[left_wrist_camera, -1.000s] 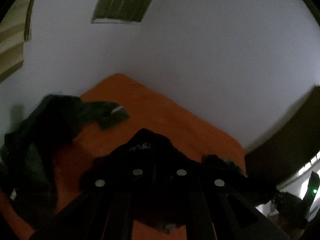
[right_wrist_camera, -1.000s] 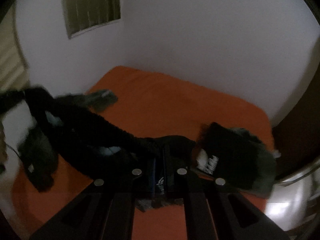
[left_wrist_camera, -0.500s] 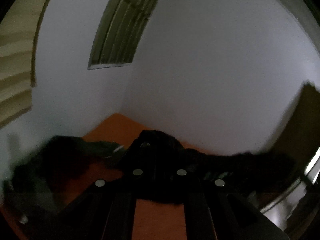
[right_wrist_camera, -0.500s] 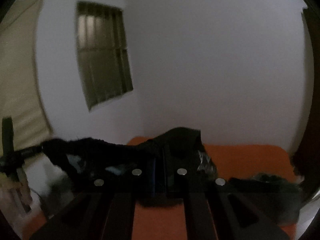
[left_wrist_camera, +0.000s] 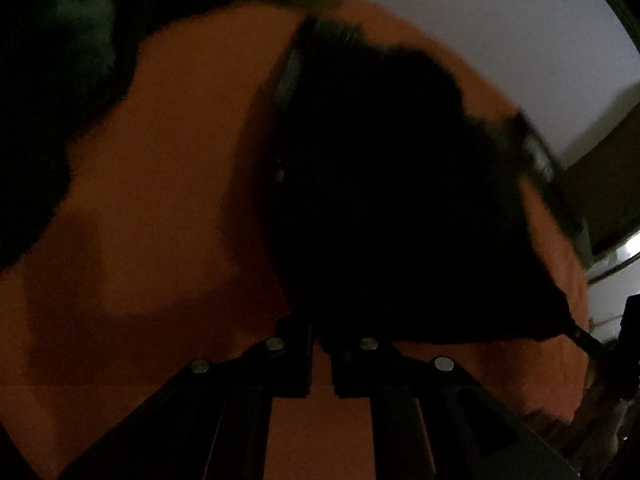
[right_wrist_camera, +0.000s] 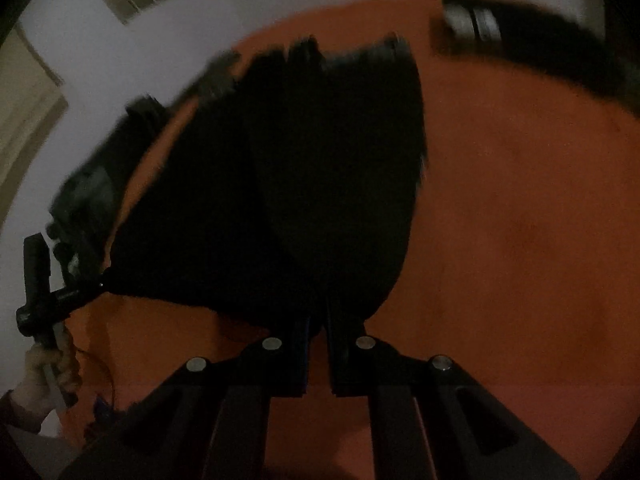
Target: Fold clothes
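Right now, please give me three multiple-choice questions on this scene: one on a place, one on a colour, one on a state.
1. Where does the black garment lie? A spread on the bed cover; B on a chair; C over the window.
2. The bed cover is: A white; B orange; C blue.
3. The right gripper has its jaws: A wide open; B shut on a hanger; C shut on the black garment.
Answers: 1 A, the cloth lies flat on the cover; 2 B, orange shows all around it; 3 C, its hem runs between the jaws.
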Motion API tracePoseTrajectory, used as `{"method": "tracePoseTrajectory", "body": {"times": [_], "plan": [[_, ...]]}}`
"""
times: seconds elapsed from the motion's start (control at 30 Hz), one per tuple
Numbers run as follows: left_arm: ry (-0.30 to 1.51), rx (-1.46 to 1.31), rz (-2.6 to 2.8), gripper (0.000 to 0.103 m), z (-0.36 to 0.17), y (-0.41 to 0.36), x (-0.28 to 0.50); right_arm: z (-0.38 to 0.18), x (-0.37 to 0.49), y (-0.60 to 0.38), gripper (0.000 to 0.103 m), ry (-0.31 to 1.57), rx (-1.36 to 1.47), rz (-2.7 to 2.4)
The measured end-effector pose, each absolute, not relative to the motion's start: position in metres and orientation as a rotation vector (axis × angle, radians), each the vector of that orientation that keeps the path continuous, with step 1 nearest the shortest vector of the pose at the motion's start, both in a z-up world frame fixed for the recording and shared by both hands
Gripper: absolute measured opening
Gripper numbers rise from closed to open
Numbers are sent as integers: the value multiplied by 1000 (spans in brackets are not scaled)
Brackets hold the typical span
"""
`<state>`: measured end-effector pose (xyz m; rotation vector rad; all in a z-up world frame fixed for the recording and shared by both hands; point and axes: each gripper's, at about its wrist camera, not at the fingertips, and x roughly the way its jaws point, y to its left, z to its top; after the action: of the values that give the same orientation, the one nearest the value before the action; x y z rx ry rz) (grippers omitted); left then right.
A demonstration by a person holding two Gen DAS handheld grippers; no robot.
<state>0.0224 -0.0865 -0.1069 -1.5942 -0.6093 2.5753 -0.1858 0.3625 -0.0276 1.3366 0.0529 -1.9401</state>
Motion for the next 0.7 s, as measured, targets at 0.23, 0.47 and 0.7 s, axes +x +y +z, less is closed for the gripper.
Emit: {"method": "tracePoseTrajectory", "body": {"times": [0.23, 0.47, 0.7], "plan": [[-547, -1602, 2499, 13, -101, -85, 37, -53, -182, 378, 16, 1, 1345, -1944], [-620, -1586, 2419, 13, -76, -131, 69, -48, -187, 439, 36, -272, 1446, -1908], [-915, -1673, 2216, 39, -108, -148, -28, -60, -212, 426, 44, -555, 1495, -1766]]}}
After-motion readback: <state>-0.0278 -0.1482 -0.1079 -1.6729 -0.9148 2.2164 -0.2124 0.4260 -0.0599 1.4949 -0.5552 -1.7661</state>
